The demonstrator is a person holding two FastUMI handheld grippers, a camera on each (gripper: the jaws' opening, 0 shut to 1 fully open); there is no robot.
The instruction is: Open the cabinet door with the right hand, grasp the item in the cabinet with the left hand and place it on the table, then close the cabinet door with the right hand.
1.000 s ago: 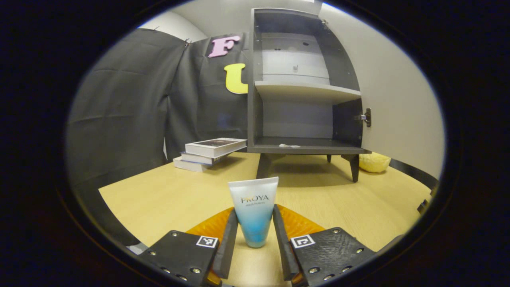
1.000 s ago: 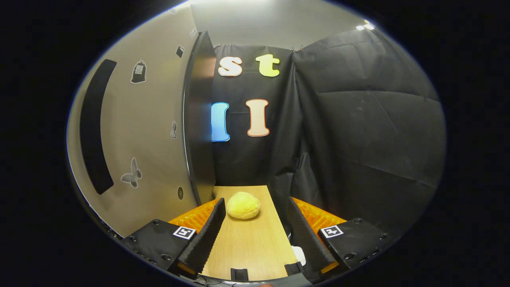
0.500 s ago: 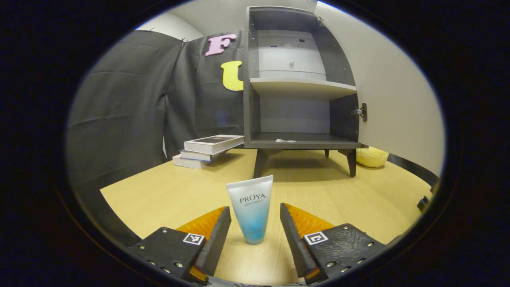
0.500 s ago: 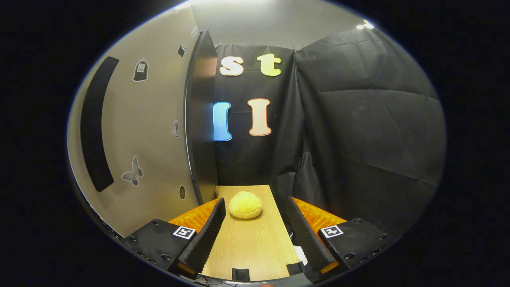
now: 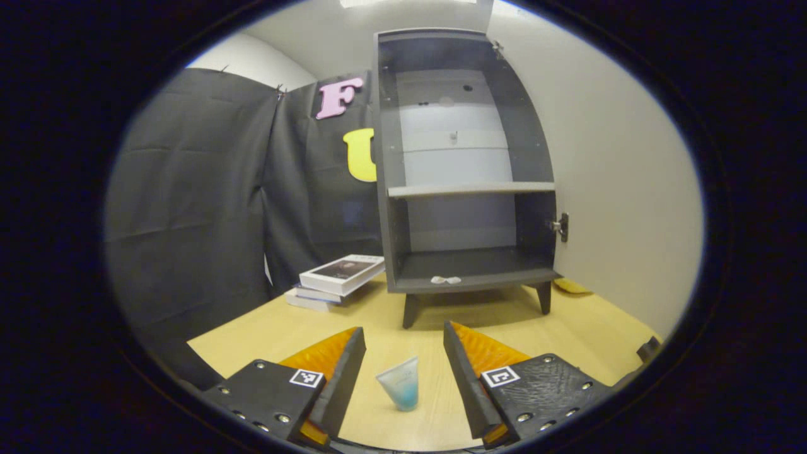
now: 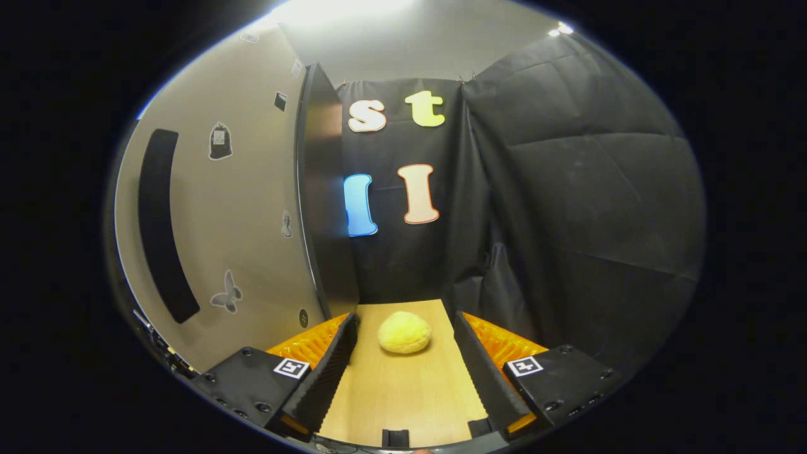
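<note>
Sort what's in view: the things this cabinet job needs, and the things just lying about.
Job things:
- cabinet, standing open
- cabinet door, swung wide
- tube, upright on the table
- left gripper, open around the tube
- right gripper, open beside the door

Lying about:
- stack of books
- yellow plush
- white scrap on the cabinet floor

A staged recording booth: black cloth (image 5: 189, 189) walls the frame's left and centre, with a cabinet (image 5: 463, 170) and books (image 5: 337, 280) on a table (image 5: 284, 328).

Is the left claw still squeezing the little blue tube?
Apart. The left gripper view shows the open left claw with bare table beside the small blue-and-white tube.
</note>
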